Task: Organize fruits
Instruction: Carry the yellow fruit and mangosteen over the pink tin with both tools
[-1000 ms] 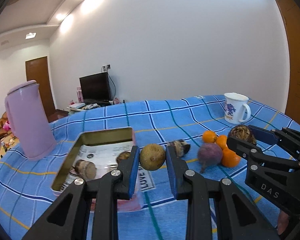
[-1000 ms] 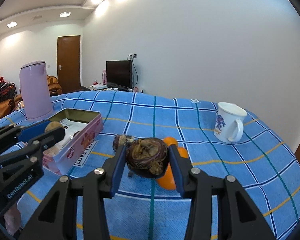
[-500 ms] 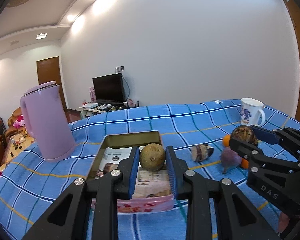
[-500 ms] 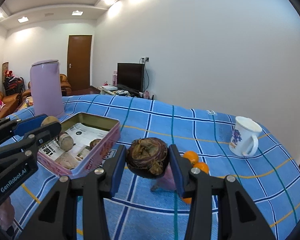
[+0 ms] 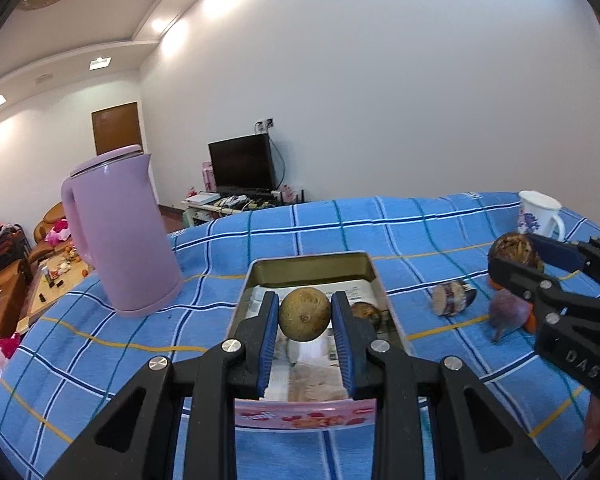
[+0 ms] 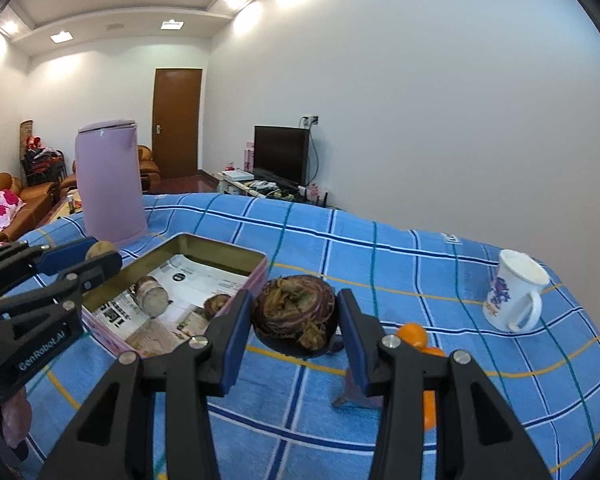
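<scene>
Tan fruit [image 5: 304, 313] over tin [image 5: 374, 280]; clamped

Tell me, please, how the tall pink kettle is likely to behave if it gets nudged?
The pink kettle stands tall on a soft checked cloth, so a high push would probably tip it. Its base looks broad, so a low push likely slides it. Its weight cannot be judged.

The tablecloth [image 5: 340, 224] is woven cloth, blue check, matt. The tin [image 5: 312, 268] is dull brassy metal inside, lined with printed paper, with glossy pink paint outside. The kettle [image 5: 120, 232] looks like smooth lilac plastic with a soft sheen. The mug [image 6: 514, 292] is shiny glazed ceramic. The round brown fruit [image 5: 305, 314] has matt, rough skin; the dark one [image 6: 296, 308] is dry and flaky. The oranges [image 6: 412, 334] are glossy.
</scene>
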{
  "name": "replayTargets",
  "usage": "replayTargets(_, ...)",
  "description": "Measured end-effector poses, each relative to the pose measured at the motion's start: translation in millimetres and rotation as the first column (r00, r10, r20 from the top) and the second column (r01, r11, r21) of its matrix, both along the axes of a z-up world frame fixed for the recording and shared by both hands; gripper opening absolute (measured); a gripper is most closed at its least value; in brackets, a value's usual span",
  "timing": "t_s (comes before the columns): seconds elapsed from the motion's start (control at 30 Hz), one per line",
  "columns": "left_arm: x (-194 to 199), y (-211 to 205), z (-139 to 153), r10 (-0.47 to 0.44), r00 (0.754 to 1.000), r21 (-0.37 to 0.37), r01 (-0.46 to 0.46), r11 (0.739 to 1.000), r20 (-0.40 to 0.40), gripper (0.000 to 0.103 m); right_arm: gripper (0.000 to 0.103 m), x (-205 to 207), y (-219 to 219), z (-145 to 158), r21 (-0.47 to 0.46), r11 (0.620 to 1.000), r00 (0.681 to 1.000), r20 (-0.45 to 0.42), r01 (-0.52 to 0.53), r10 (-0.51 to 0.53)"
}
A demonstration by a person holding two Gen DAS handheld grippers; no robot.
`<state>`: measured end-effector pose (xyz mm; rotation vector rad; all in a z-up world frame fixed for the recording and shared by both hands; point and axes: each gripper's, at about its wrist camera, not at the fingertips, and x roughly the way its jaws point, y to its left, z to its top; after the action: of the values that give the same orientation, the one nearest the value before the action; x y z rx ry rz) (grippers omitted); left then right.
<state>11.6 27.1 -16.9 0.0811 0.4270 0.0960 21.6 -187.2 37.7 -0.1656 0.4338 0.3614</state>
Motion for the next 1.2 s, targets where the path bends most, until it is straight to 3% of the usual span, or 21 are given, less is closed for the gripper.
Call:
replayTargets(0.63,16,44,-10,0.064,0.997,-0.006,-0.064,0.998,-0.045,0.028,0.046,21,51,-2,0.038,0.992,0.99,-0.075,-0.118,0.121)
replayTargets(1.2,33,62,-27,0.063,0.993,-0.056,-0.069,0.996,-0.103,0.029,0.046,34,68,-23,0.039,0.989,0.978,-0.148,-0.145,0.149)
